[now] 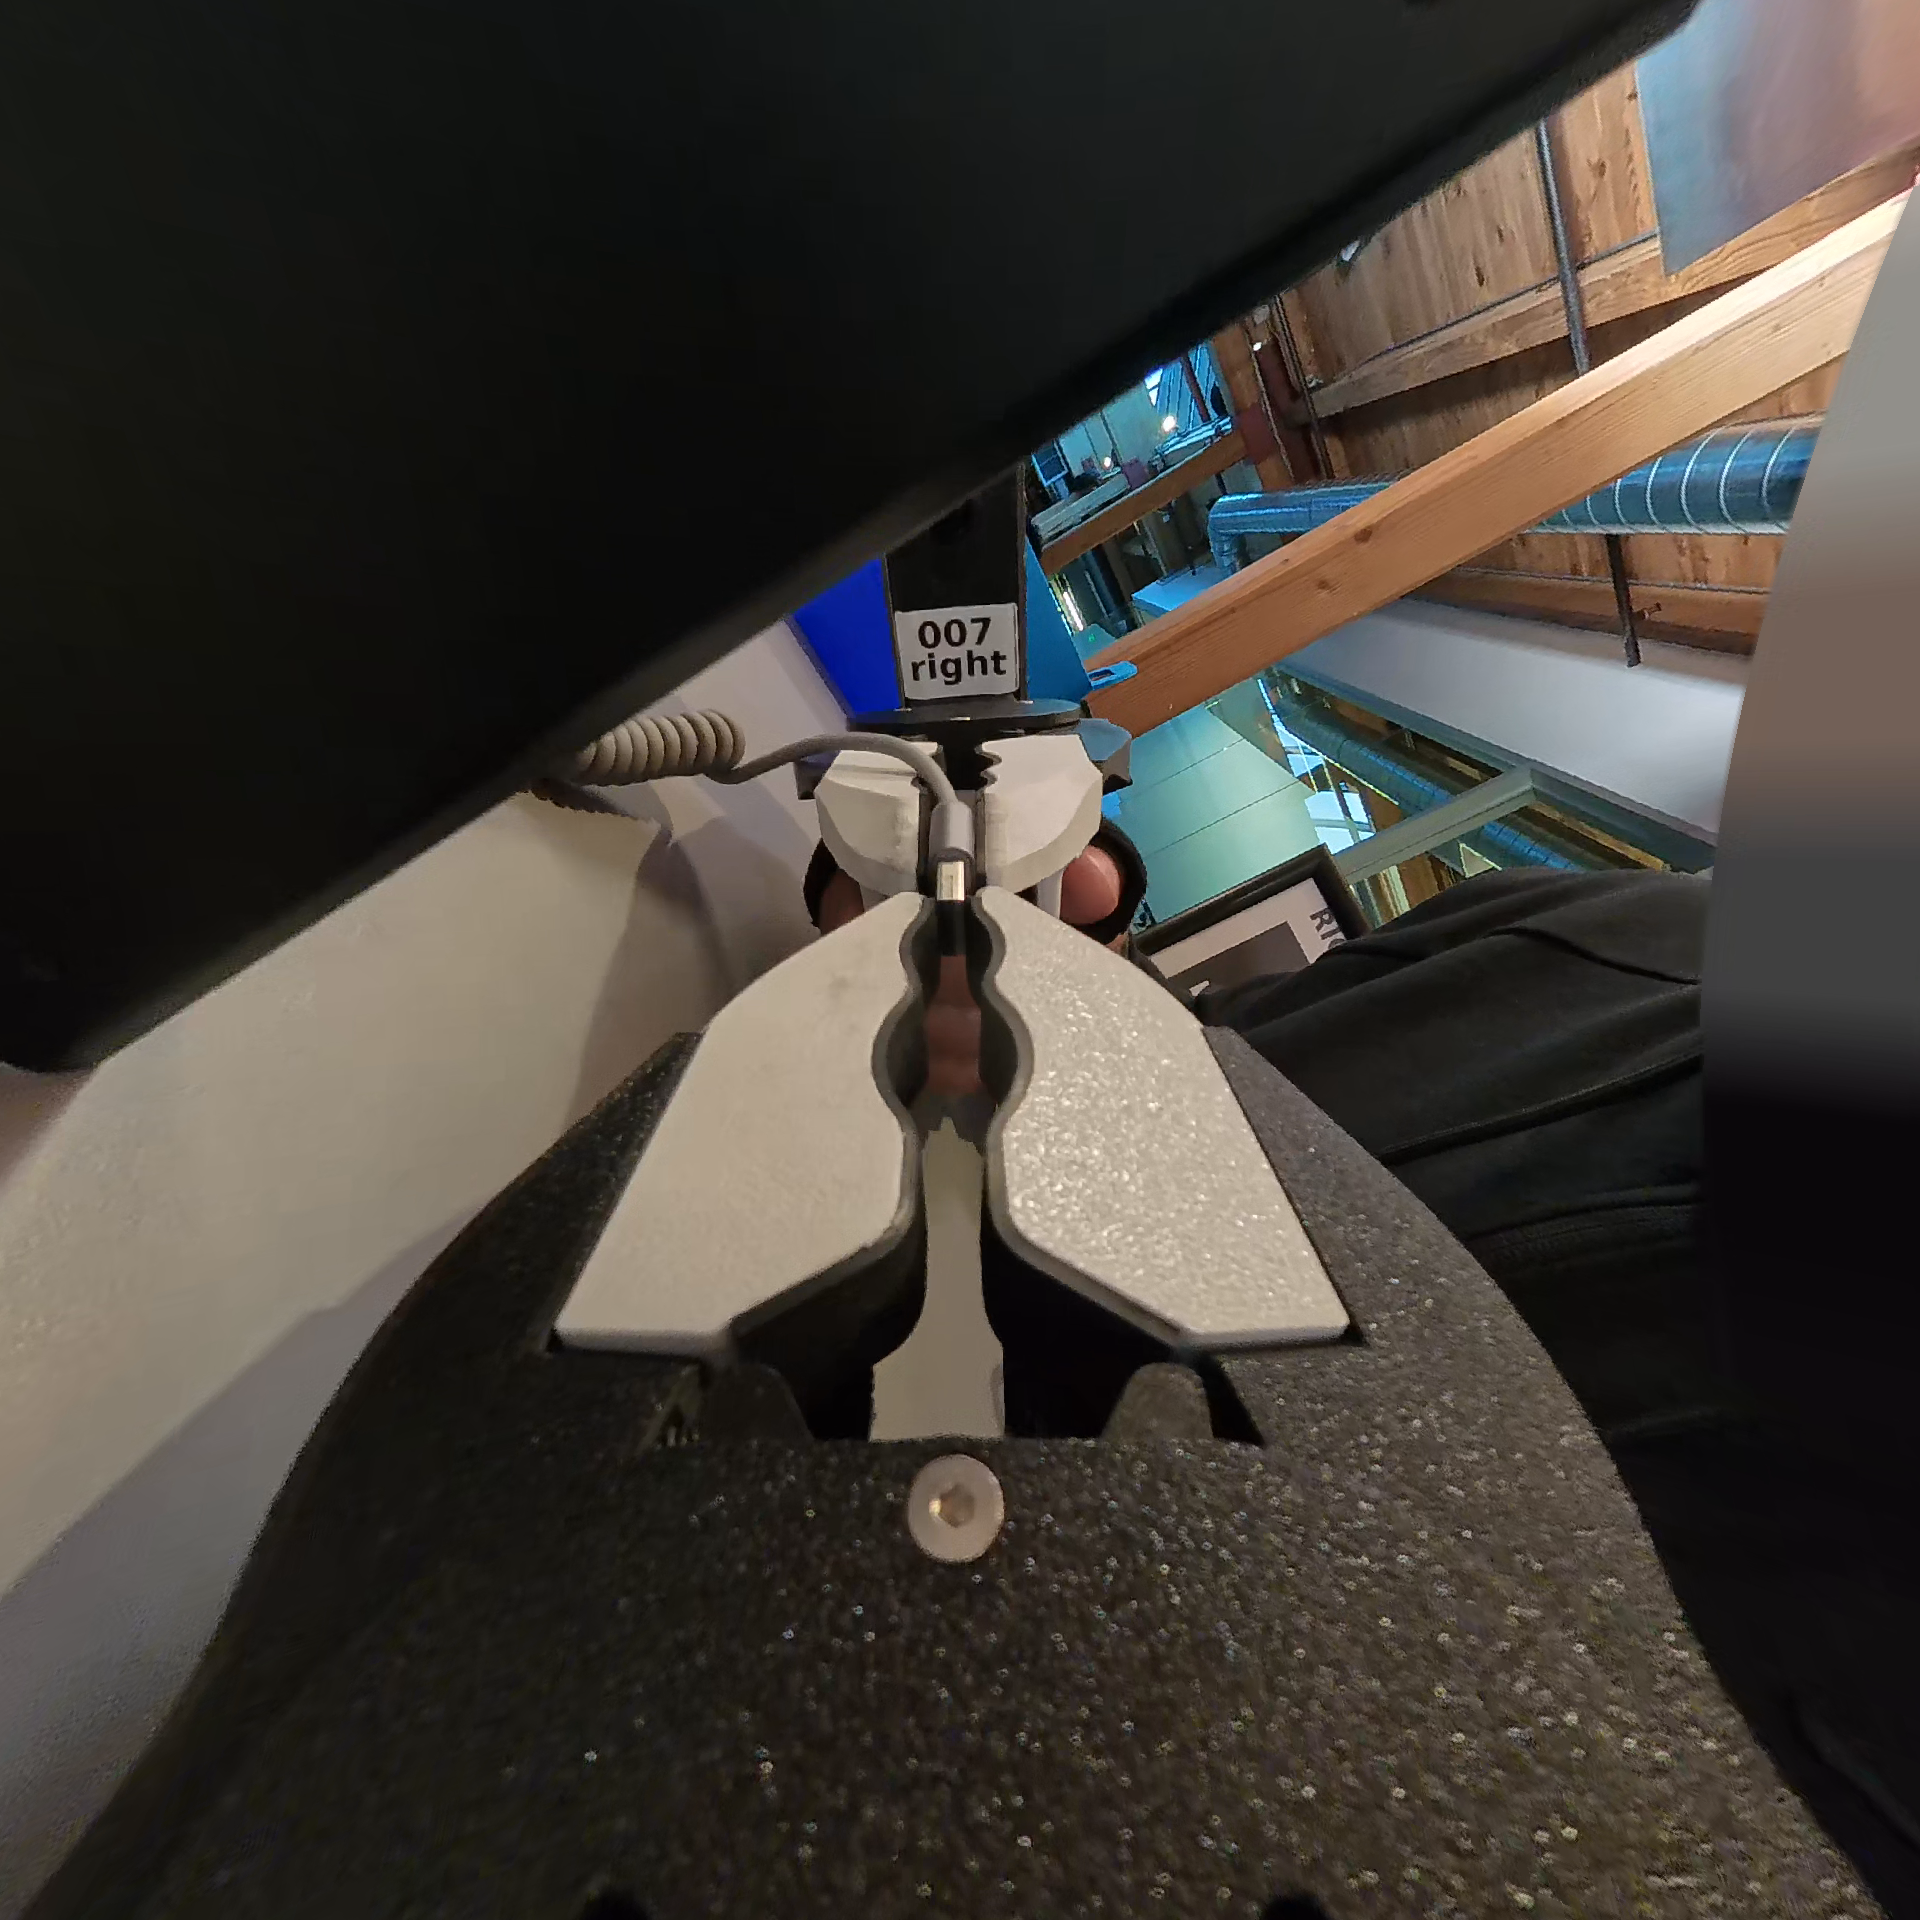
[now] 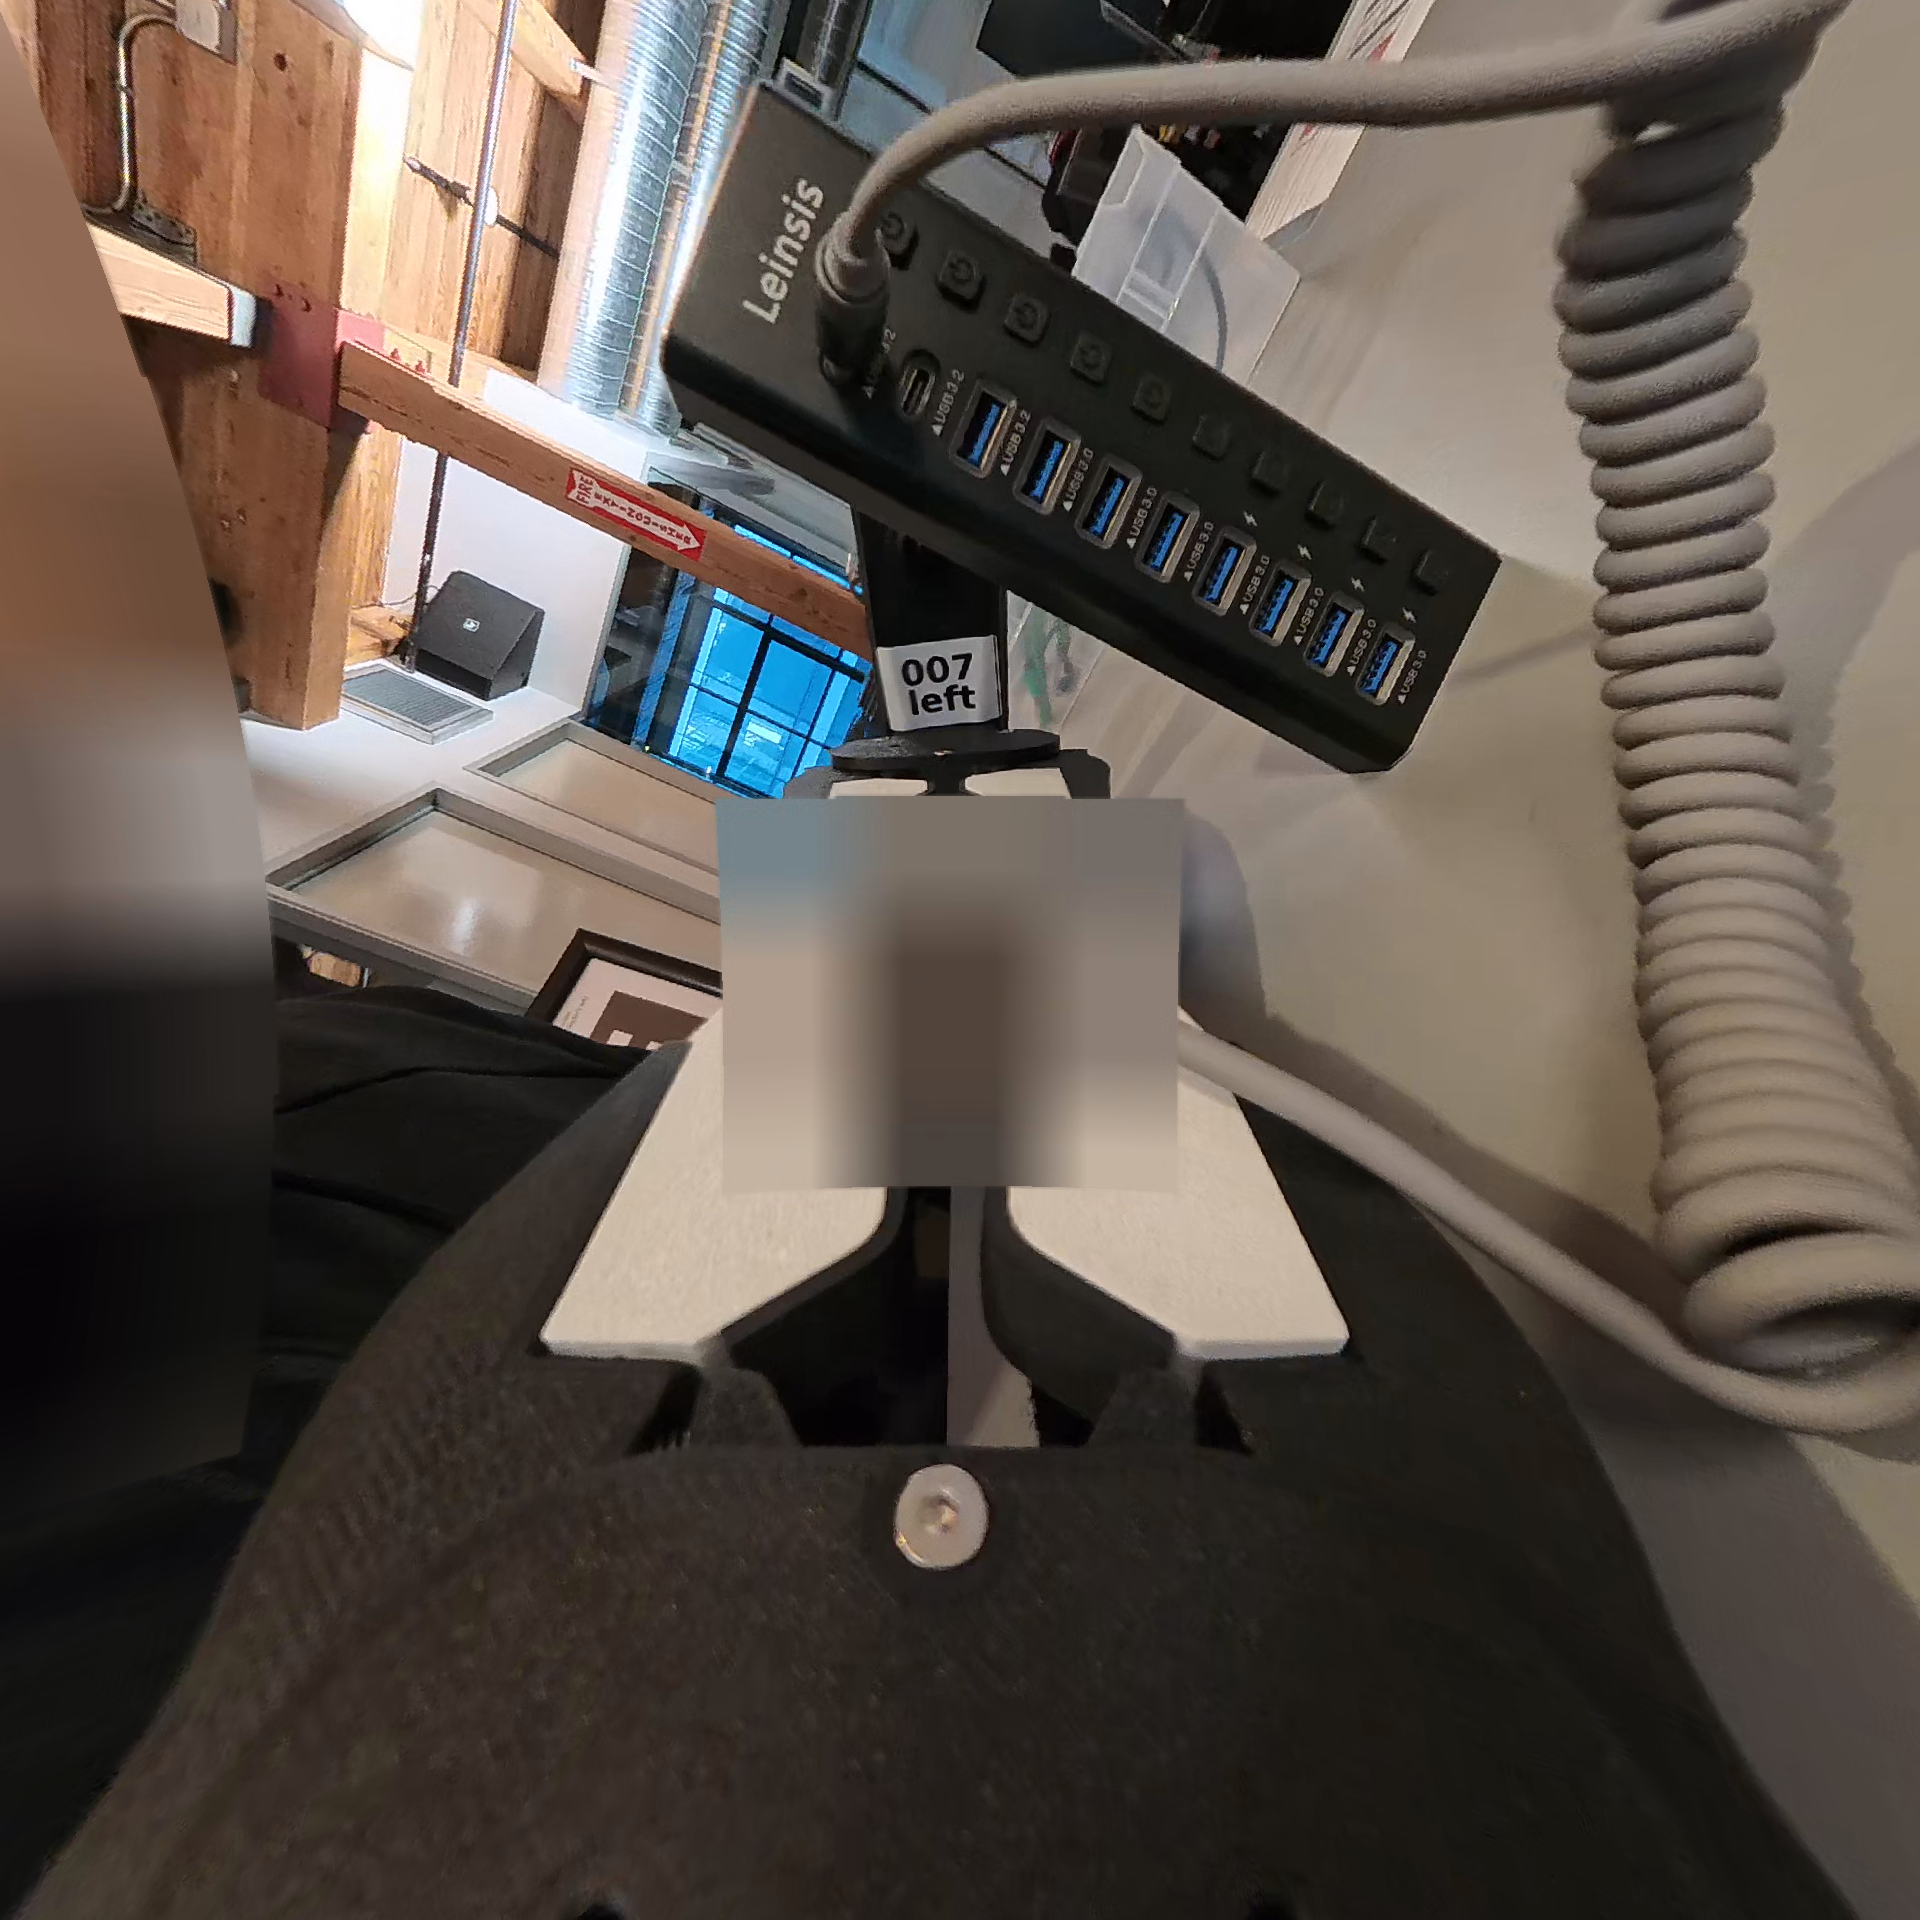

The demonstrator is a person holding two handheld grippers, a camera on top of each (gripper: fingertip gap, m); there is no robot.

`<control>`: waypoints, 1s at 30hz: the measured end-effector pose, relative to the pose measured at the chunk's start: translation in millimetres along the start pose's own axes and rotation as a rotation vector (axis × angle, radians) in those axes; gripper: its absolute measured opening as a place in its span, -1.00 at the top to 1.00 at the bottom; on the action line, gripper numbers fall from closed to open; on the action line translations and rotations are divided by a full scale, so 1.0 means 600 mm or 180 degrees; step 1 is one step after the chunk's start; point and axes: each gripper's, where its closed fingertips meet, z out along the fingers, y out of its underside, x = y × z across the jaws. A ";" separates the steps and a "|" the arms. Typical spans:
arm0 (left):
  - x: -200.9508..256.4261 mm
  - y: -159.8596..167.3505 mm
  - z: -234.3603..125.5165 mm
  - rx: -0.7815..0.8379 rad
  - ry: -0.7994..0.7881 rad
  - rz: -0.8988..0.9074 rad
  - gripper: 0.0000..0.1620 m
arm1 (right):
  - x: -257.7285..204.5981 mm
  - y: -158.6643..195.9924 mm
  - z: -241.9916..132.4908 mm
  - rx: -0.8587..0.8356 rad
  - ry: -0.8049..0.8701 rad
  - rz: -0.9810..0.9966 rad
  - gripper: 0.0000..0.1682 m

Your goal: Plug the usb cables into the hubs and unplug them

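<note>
In the left wrist view my left gripper (image 1: 951, 920) is shut on the tip of a grey usb plug (image 1: 949, 881). My right gripper (image 1: 954, 831) faces it tip to tip, its white fingers closed on the same plug's grey boot. The plug's cable (image 1: 831, 750) runs left to a coiled stretch (image 1: 665, 743). In the right wrist view a blurred patch hides my right gripper's fingertips. Beyond it lies a black usb hub (image 2: 1091, 447) with several blue ports; the other plug (image 2: 854, 272) of the grey cable sits in its end port. The left gripper's mount (image 2: 940, 681) shows below the hub.
A large black body (image 1: 520, 312), probably the hub seen close, fills the upper left of the left wrist view. The coiled grey cable (image 2: 1683, 727) hangs over the white table (image 2: 1403, 883) at the right. A clear plastic box (image 2: 1174, 239) stands behind the hub. A person's dark clothing (image 1: 1507, 1039) is close by. Left and right tips are no more than a few centimetres apart. Both grippers' tips are roughly 9 cm from the black usb hub (image 2: 1091, 447).
</note>
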 end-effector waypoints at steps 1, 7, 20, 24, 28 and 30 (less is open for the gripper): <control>0.000 -0.002 -0.001 0.0012 -0.0011 0.0061 0.95 | 0.000 -0.002 0.001 0.0023 0.0015 -0.0034 0.92; 0.027 -0.039 -0.058 0.0021 -0.0192 0.1327 0.65 | 0.013 -0.037 -0.002 0.0194 0.0225 -0.0117 0.92; -0.054 -0.145 -0.072 -0.0044 -0.1190 0.2989 -0.07 | 0.031 -0.121 0.031 0.0324 0.0320 -0.0003 0.91; -0.065 -0.132 -0.058 -0.0315 -0.1023 0.3127 0.26 | 0.029 -0.127 0.041 0.0314 0.0219 0.0048 0.91; -0.064 -0.133 -0.050 -0.0378 -0.0895 0.3275 0.26 | 0.023 -0.128 0.045 0.0334 0.0162 0.0070 0.91; -0.063 -0.139 -0.043 -0.0327 -0.0929 0.3511 0.26 | 0.017 -0.132 0.041 0.0384 0.0168 0.0020 0.91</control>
